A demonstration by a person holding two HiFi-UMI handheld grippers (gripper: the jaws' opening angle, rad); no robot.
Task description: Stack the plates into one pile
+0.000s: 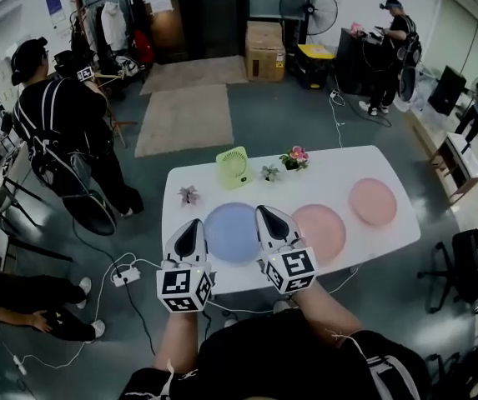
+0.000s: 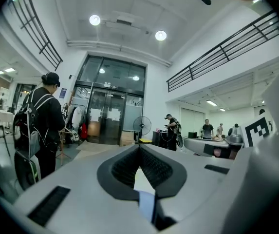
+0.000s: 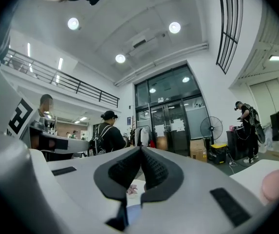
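White table [image 1: 389,161] in a big room holds three plates. The blue plate [image 1: 232,232] lies near the table's 6 o'clock edge. A pink plate [image 1: 322,227] lies at its 3 o'clock, and a second pink plate [image 1: 373,200] lies at 2 o'clock, further off. None is stacked. The left gripper [image 1: 195,222] is just beside the blue plate at 9 o'clock, and the right gripper [image 1: 265,211] is at 3 o'clock. Both have their jaws pressed together, holding nothing. A green fan [image 1: 233,167] stands at the blue plate's 12 o'clock, with flowers [image 1: 295,157] at 1 o'clock.
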